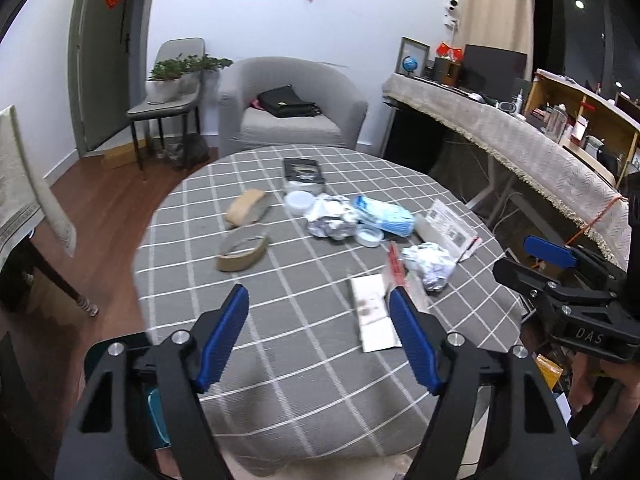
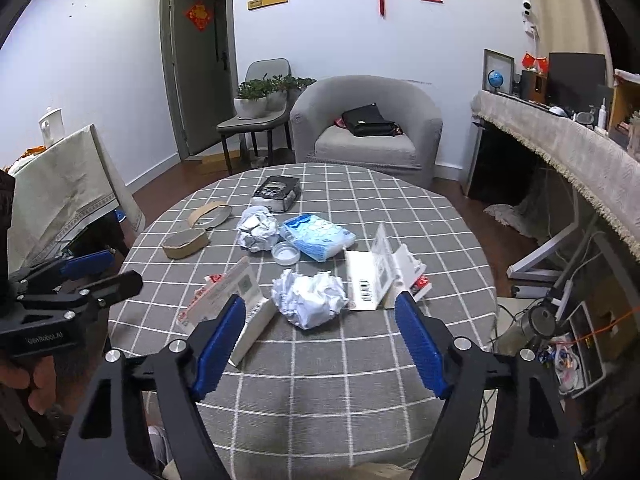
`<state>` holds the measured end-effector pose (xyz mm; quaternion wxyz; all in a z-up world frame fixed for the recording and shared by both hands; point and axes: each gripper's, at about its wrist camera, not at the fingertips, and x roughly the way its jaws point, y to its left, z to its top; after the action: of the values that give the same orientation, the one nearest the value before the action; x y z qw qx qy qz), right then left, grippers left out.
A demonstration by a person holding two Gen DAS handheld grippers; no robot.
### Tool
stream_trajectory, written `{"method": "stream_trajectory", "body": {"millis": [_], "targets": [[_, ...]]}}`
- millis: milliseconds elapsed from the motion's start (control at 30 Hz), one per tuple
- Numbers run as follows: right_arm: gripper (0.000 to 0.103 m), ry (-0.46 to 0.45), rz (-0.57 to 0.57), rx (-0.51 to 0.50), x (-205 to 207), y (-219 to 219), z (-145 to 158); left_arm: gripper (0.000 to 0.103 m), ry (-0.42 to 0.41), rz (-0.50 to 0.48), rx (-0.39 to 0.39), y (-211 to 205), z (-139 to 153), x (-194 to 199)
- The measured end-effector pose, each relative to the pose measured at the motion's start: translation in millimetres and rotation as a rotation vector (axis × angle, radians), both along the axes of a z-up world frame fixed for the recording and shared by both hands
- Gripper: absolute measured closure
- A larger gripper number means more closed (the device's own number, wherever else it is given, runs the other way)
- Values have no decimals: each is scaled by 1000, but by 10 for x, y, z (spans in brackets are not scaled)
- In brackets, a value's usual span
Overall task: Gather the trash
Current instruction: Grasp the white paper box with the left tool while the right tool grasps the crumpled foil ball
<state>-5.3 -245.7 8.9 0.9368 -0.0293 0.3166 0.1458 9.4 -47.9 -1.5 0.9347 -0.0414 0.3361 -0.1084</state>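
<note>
Both grippers hung over the near edge of the round table (image 2: 320, 380), the left gripper (image 1: 320, 332) and right gripper (image 2: 320, 340) each with fingers spread wide, holding nothing. Bare checked cloth lay just ahead of them; the crumpled paper (image 2: 308, 298), foil ball (image 2: 258, 229) and blue packet (image 2: 318, 236) clustered mid-table, well inside the rim.

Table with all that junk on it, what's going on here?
A person holds two grippers over a round table strewn with trash, and neither has picked anything up. The left gripper and right gripper are both open and empty. Crumpled paper lies just ahead of the right gripper, with a foil ball, a blue pack and a tape roll farther out.
</note>
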Motion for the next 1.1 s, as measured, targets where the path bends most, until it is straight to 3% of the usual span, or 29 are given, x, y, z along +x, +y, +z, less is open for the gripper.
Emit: {"method": "stream_trajectory", "body": {"millis": [133, 200, 333, 533, 733, 800, 900, 1100], "targets": [[29, 6, 13, -4, -14, -88, -13, 29, 7, -35, -9, -165, -46, 50], [33, 17, 19, 6, -11, -130, -30, 36, 7, -58, -6, -238, -67, 64], [39, 50, 40, 63, -4, -221, -68, 41, 22, -90, 1, -381, -124, 113], [47, 67, 64, 58, 19, -211, -143, 50, 67, -107, -23, -513, -238, 250], [56, 89, 70, 71, 127, -192, -234, 68, 122, -103, -64, -549, -353, 401], [57, 83, 63, 48, 155, -164, -253, 80, 131, -96, -65, -539, -389, 451], [57, 79, 64, 31, 212, -103, -282, 91, 145, -89, -70, -521, -429, 496], [57, 101, 85, 37, 312, 4, -358, 97, 127, -96, -79, -493, -367, 459]]}}
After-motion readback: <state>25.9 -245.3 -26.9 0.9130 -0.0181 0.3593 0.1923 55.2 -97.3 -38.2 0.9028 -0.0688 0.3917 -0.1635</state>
